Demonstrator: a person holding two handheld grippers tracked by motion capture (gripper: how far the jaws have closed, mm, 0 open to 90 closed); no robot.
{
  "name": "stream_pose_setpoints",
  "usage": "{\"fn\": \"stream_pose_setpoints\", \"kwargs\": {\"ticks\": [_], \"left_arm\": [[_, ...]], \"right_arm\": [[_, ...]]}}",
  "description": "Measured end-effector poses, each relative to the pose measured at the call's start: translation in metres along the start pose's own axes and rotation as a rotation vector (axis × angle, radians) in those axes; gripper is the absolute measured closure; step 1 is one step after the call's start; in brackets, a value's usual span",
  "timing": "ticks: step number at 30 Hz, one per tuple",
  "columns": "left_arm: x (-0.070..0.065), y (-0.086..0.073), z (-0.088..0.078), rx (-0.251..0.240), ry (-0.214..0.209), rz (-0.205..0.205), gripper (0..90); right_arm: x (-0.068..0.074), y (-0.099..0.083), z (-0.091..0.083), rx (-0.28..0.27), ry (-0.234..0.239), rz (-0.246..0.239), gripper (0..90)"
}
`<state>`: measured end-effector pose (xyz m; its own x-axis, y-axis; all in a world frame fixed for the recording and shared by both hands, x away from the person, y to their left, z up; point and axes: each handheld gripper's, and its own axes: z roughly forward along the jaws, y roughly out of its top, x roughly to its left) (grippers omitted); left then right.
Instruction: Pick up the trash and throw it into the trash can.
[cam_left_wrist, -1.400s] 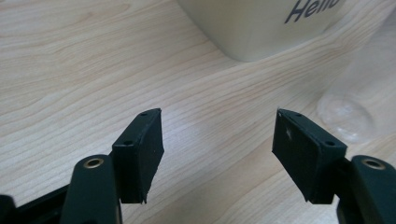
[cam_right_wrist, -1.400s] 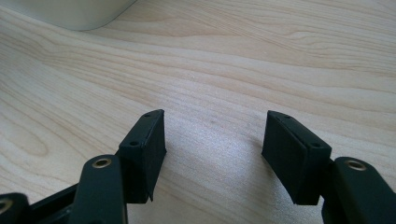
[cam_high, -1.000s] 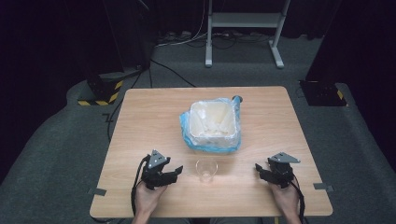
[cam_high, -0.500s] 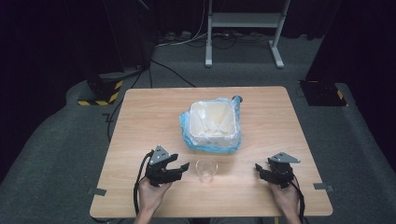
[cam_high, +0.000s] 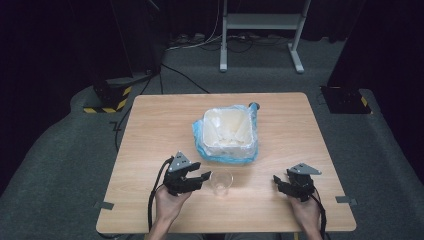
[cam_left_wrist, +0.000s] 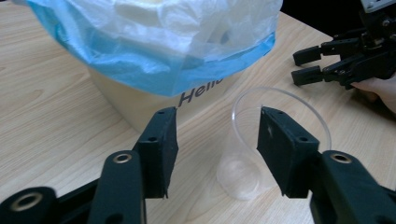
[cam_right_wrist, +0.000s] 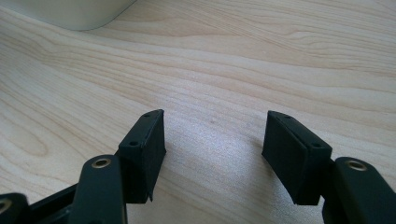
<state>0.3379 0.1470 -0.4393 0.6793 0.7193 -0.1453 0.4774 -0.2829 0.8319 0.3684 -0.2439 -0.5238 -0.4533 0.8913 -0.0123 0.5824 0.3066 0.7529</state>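
In the left gripper view, the left gripper (cam_left_wrist: 215, 140) has its two black jaws apart; they have just been closing. The right jaw stands in front of the near wall of a clear plastic cup (cam_left_wrist: 261, 163), and whether the pad touches the wall I cannot tell; the left jaw is beside the cup, not touching it. The cup stands upright on the wooden table (cam_left_wrist: 46, 116), in the lower middle of this frame. Just behind it, in the upper half, is a white container (cam_left_wrist: 135, 100) covered by a blue and clear plastic bag (cam_left_wrist: 177, 51).

In the right gripper view, the right gripper (cam_right_wrist: 212, 140) has its jaws spread over bare wood, with nothing between them.

In the high view, the cup (cam_high: 221, 182) is in the lower middle, just right of the left gripper (cam_high: 196, 179). The right gripper (cam_high: 280, 184) rests well apart, at the lower right.
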Motion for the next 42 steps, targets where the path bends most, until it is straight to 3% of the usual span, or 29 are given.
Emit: {"fn": "stream_pose_setpoints", "kwargs": {"ticks": [8,18,33,42], "left_arm": [[-0.005,0.008,0.017,0.038,-0.015,0.027,58.6],[-0.004,0.008,0.029,0.075,-0.026,0.023,70.0],[-0.009,0.008,0.036,0.084,-0.020,0.048,84.1],[-0.010,0.009,0.034,0.086,-0.020,0.056,85.3]], "right_arm": [[0.000,0.000,0.000,0.001,-0.001,-0.001,38.3],[0.000,0.000,0.000,0.000,0.000,0.000,38.3],[0.000,0.000,0.000,-0.001,0.000,-0.001,38.3],[0.000,0.000,0.000,0.000,0.000,-0.001,38.3]]}}
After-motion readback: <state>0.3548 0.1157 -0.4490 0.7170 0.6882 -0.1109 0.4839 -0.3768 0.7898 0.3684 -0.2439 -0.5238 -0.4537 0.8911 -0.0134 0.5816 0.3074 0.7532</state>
